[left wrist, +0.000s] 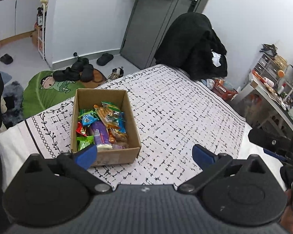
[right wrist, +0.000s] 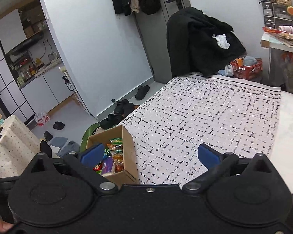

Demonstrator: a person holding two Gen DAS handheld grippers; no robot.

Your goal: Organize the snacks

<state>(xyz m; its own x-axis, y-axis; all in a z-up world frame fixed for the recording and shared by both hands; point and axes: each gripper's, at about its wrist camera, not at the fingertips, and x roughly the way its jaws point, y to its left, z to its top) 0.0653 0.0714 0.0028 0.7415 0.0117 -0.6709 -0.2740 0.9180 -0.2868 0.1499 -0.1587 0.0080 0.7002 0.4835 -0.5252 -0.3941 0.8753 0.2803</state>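
Note:
A brown cardboard box point(left wrist: 105, 156) stands on the patterned white cloth point(left wrist: 175, 113) near the table's left edge. Inside it lie several wrapped snacks point(left wrist: 101, 124) in green, blue, orange, red and purple. My left gripper point(left wrist: 144, 156) hovers just in front of the box, open wide with nothing between its blue pads point(left wrist: 86, 155). The right wrist view shows the same box point(right wrist: 129, 146) at lower left with snacks point(right wrist: 115, 152) in it. My right gripper point(right wrist: 152, 156) is open and empty over the cloth point(right wrist: 205, 117), its left pad in front of the box. Part of the right gripper point(left wrist: 273, 142) shows at the left view's right edge.
A chair draped in black clothing point(left wrist: 193, 44) stands at the table's far end by a grey door point(left wrist: 146, 19). Shoes point(left wrist: 78, 70) and a green mat point(left wrist: 45, 91) lie on the floor to the left. A red basket point(right wrist: 246, 68) and a cluttered desk point(right wrist: 279, 37) sit at right.

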